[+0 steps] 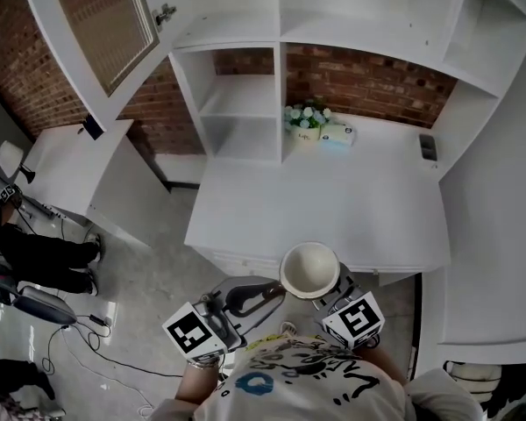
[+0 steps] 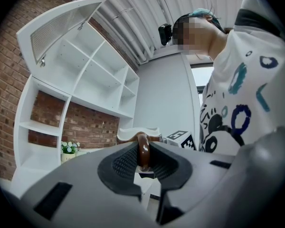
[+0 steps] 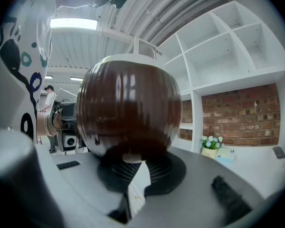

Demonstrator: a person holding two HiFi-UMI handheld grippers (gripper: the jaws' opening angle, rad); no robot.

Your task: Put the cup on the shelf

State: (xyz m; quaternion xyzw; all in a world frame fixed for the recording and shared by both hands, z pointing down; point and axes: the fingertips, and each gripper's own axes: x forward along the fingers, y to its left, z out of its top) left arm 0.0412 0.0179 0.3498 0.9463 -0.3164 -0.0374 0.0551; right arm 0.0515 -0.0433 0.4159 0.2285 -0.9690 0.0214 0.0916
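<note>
The person's white printed shirt (image 1: 307, 380) fills the bottom edge of the head view. Just beyond it, both tools hold a glossy brown round cup (image 1: 309, 268) with a cream inside, upright in the air. The cup is at the near edge of the white surface (image 1: 333, 200), well short of the white shelf unit (image 1: 245, 103). The left tool (image 2: 143, 158) is clenched on the cup's brown loop handle (image 2: 143, 153). The right tool (image 3: 133, 165) is clamped at the base of the cup. A small pot of white flowers (image 1: 307, 125) stands at the back of the surface.
</note>
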